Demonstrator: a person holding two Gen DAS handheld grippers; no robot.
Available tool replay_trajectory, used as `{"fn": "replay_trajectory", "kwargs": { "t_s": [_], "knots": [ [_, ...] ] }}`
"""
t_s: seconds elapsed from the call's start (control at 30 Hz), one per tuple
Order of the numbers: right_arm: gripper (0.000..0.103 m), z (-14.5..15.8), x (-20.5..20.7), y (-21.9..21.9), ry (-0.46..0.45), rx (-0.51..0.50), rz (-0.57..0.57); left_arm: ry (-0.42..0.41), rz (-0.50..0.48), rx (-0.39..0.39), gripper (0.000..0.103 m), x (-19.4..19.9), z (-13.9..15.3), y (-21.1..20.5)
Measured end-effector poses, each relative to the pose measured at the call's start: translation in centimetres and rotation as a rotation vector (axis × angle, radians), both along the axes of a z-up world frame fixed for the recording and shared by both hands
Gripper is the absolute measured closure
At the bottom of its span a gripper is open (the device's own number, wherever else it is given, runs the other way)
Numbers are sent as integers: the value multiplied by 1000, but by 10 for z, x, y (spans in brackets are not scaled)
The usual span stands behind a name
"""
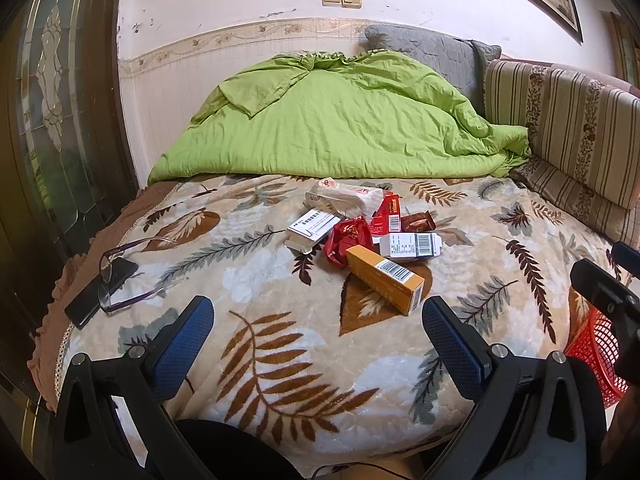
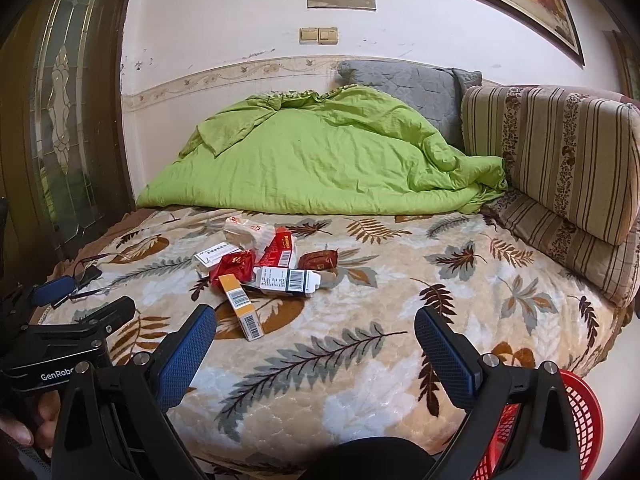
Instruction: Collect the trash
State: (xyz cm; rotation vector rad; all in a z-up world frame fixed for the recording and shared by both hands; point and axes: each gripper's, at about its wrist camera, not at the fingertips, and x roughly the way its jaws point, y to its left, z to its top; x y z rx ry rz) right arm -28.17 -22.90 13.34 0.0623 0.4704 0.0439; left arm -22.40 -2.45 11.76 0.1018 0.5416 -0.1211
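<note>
I am holding my left tongs [image 1: 318,322] and right tongs [image 2: 316,330] wide apart, gripping nothing. The pile of small cardboard boxes and red wrappers [image 1: 362,236] is lying on the leaf-patterned bed blanket [image 1: 280,360]; the red plastic mesh basket [image 2: 580,420] is waiting beside the bed.

Soft, even daylight fills both views; shadows are faint. Focus is sharp at the centre, while fisheye distortion bends and darkens the edges.

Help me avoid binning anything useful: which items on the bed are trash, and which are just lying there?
Trash job:
orange carton
white barcode box
white box
red wrapper
red box
brown wrapper
crumpled white wrapper
red basket

Just lying about:
eyeglasses
phone
green quilt
striped cushions
</note>
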Motion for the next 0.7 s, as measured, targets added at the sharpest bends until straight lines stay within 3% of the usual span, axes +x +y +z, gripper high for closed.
{"fn": "replay_trajectory", "kwargs": {
  "t_s": [0.43,0.57,0.7],
  "knots": [
    [2,-13,12,-9,50,21,-15,82,6,-16,0,6,-7,-4],
    [2,-21,20,-16,79,17,-50,190,-15,-64,0,29,-15,1],
    [2,-33,28,-26,121,40,-83,355,-48,-114,0,64,-30,1]
  ]
}}
